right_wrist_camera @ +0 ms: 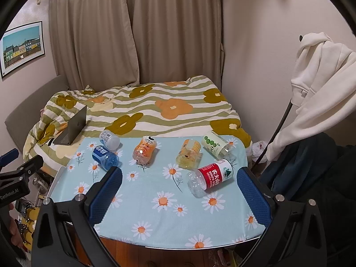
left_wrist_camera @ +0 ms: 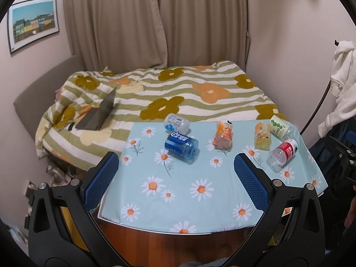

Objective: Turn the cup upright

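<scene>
Both grippers hang above the near edge of the table (left_wrist_camera: 200,220), which wears a light blue daisy cloth. The left gripper (left_wrist_camera: 176,164) has its jaws spread wide and holds nothing; its blue pads (left_wrist_camera: 101,179) frame the near half of the table. The right gripper (right_wrist_camera: 179,179) is likewise wide apart and empty, and the left one shows at the left edge of its view.

Six cut bottle cups lie on their sides on the table. Nearest on the right side is the red cup (right_wrist_camera: 210,176), clear with a red label, just inside the right gripper's right pad. Just beyond it lies the yellow cup (right_wrist_camera: 188,153), and beside that, at the table's far right corner, the green cup (right_wrist_camera: 215,145). Near the far middle of the table lies the orange cup (right_wrist_camera: 144,150). On the far left lies the blue cup (left_wrist_camera: 181,146), with the clear cup (left_wrist_camera: 176,123) touching it at the table's far edge.

Beyond the table, a flowered quilt (left_wrist_camera: 178,93) covers a bed, with an open laptop (left_wrist_camera: 100,113) resting on its left part. Curtains (left_wrist_camera: 155,22) hang behind.
</scene>
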### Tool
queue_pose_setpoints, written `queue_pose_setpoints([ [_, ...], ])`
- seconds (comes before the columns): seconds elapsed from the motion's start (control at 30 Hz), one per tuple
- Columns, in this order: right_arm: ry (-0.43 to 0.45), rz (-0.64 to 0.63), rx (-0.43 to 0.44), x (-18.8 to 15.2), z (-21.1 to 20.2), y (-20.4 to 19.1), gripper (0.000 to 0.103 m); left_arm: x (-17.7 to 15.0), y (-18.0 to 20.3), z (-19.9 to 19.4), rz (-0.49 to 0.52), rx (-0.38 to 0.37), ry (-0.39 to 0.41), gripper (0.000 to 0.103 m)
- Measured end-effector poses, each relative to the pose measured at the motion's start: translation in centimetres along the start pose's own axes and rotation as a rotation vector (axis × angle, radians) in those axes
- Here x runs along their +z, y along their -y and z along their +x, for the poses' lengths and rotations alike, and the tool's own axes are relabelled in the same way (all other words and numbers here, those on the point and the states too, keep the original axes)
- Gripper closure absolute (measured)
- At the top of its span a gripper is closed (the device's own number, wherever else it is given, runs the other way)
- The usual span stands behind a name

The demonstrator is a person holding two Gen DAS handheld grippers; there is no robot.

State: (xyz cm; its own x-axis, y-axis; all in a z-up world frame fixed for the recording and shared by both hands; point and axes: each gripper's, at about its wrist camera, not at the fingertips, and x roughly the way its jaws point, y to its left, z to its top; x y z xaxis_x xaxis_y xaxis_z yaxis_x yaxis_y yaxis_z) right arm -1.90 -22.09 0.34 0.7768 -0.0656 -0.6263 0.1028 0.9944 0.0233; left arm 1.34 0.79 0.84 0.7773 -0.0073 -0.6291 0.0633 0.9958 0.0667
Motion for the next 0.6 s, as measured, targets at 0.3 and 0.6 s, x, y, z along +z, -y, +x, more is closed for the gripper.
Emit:
queue_pose_setpoints([
  [0.3,-0.001,-0.001,-0.001,-0.01,-0.01,-0.15,0.0,-0.24,-0.52,-0.02,-0.005,0.001,0.001,0.0],
  [0.6,-0.002,0.001,0.0,0.05,0.06,-0.14,0.0,-0.26,-0.78,0.02,-0.008,0.001,0.002,0.0],
])
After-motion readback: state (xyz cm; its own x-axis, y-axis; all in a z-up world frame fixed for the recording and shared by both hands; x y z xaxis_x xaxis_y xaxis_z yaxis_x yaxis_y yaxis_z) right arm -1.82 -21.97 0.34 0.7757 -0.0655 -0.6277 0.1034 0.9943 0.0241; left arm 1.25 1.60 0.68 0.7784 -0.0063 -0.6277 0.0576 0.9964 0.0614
